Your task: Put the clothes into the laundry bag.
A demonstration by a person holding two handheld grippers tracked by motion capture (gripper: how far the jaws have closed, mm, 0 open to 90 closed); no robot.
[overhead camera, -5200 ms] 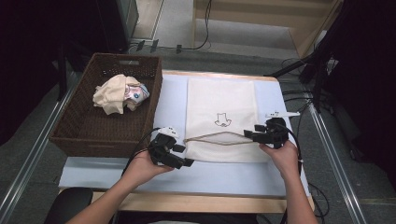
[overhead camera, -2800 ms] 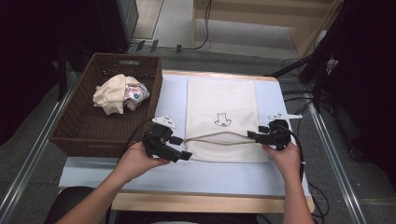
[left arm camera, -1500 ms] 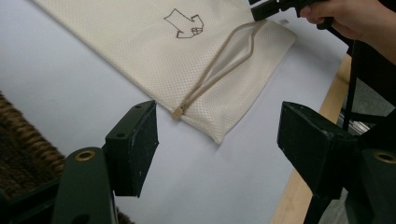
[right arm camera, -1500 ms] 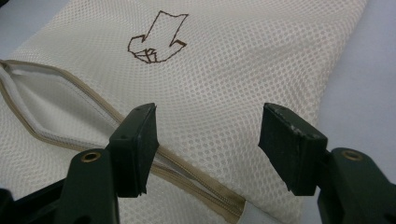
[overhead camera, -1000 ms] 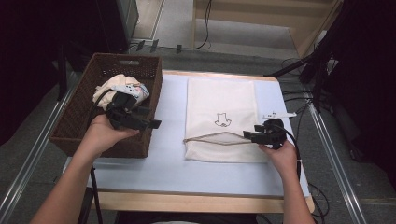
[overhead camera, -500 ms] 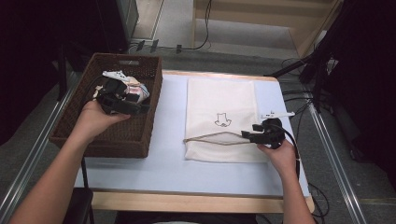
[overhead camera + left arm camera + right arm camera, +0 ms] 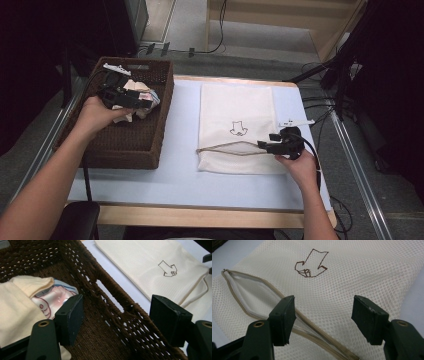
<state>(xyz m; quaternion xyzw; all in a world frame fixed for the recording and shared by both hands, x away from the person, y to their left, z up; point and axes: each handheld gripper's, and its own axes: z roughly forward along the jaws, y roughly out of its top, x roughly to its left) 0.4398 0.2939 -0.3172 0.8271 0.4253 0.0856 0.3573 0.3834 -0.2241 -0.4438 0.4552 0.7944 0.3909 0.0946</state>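
A cream mesh bag (image 7: pixel 235 107) with a brown arrow drawing lies flat on the pale blue table top, and its zip mouth (image 7: pixel 225 148) gapes at the near edge. My right gripper (image 7: pixel 266 141) is at the right end of that mouth, open. In the right gripper view its jaws (image 7: pixel 328 317) straddle the mesh bag (image 7: pixel 352 272), the left one beside the zip mouth (image 7: pixel 249 292). My left gripper (image 7: pixel 140 101) hovers open inside the brown wicker basket (image 7: pixel 125 150), beside a crumpled cream garment (image 7: pixel 134 89) with a pink and blue print. The left gripper view has that garment (image 7: pixel 22 302) by the left jaw.
The basket wall (image 7: pixel 112 302) with its handle slot runs between my left gripper (image 7: pixel 120 315) jaws, and the mesh bag (image 7: pixel 150 270) lies beyond it. Cables trail off the table's right edge (image 7: pixel 320 107). Bare blue surface lies in front of the bag (image 7: pixel 190 185).
My left hand left the bag's mouth, went to the basket and moved toward its far end over the garment. The right gripper has stayed at the zip.
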